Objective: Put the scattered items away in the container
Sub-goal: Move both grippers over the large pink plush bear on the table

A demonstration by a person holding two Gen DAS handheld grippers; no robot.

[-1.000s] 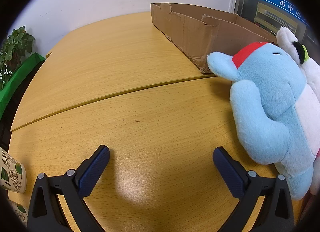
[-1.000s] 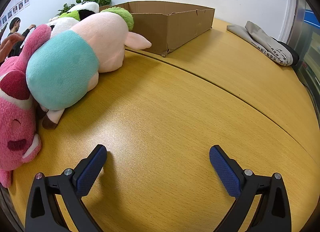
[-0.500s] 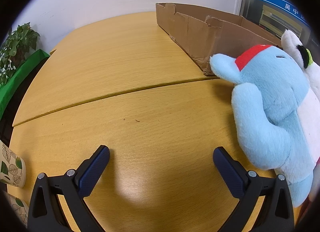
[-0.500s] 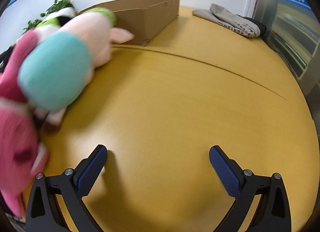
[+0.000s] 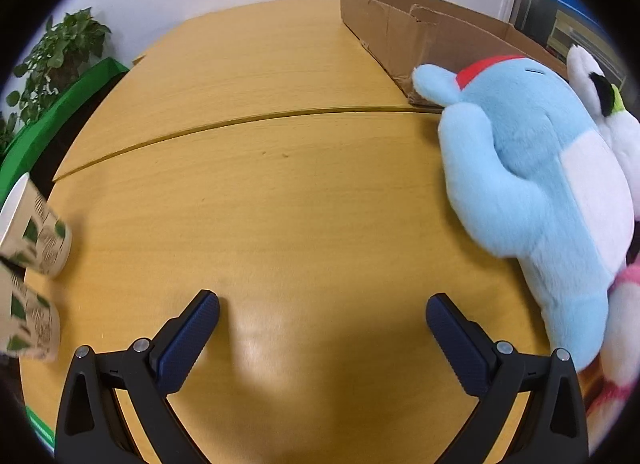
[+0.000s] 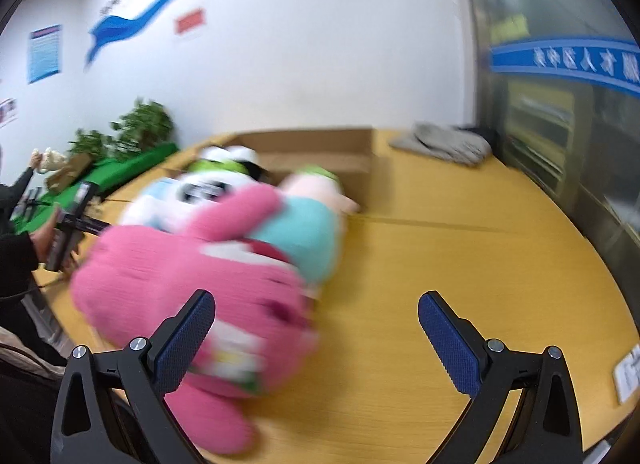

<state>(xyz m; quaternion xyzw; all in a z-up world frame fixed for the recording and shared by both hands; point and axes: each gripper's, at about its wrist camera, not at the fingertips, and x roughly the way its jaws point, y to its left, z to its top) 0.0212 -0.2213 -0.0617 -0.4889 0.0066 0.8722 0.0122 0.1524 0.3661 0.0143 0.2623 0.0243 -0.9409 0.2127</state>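
A light blue plush toy [image 5: 536, 184] with a red band lies at the right of the left wrist view, beside a white plush [image 5: 600, 104] and the cardboard box [image 5: 404, 28]. My left gripper [image 5: 322, 326] is open and empty over bare table, left of the blue plush. In the blurred right wrist view a pink plush [image 6: 188, 284] lies close in front, with a pink-and-teal plush [image 6: 308, 232] and a white-and-green plush [image 6: 216, 180] behind it, before the cardboard box [image 6: 320, 148]. My right gripper [image 6: 316, 328] is open and empty, its left finger over the pink plush.
Two leaf-print paper cups [image 5: 34, 240] stand at the table's left edge. Potted plants [image 5: 52, 60] and a green ledge lie beyond it. A folded grey garment [image 6: 444, 144] lies at the far right of the table. A person [image 6: 20, 240] stands at the left.
The right gripper has risen and swung towards the plush pile, so the pink plush is now close in front. The left gripper has drawn back a little; the cups show more.
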